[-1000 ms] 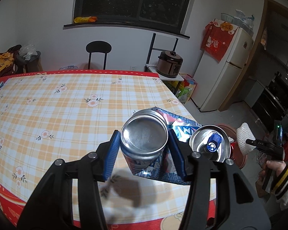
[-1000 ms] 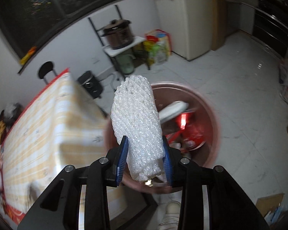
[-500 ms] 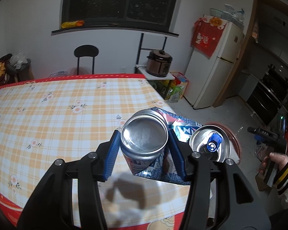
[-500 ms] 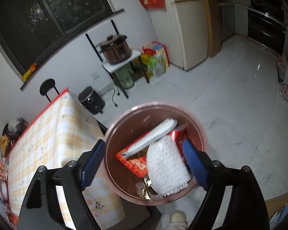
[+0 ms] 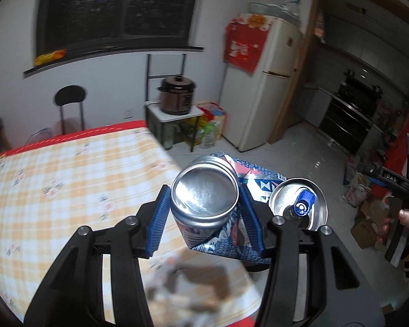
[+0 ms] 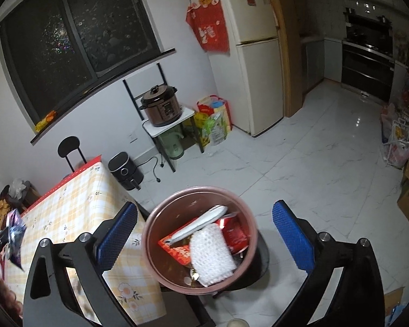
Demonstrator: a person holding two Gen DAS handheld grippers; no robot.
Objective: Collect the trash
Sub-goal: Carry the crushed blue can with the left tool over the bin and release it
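While the left gripper [image 5: 204,212] pinches a crushed can [image 5: 204,193] above the worktop's [image 5: 68,179] edge, the right gripper [image 6: 204,234] hovers, fingers spread, over a bin [image 6: 155,259] beside the worktop, holding foam netting [image 6: 212,256] and red wrappers [image 6: 233,234].

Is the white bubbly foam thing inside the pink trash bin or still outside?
Inside. The white foam net lies in the pink bin atop red wrappers, and the right gripper above is open and empty.

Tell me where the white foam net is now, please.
In the right wrist view the white foam net lies inside the pink trash bin, beside red packaging, below the open right gripper.
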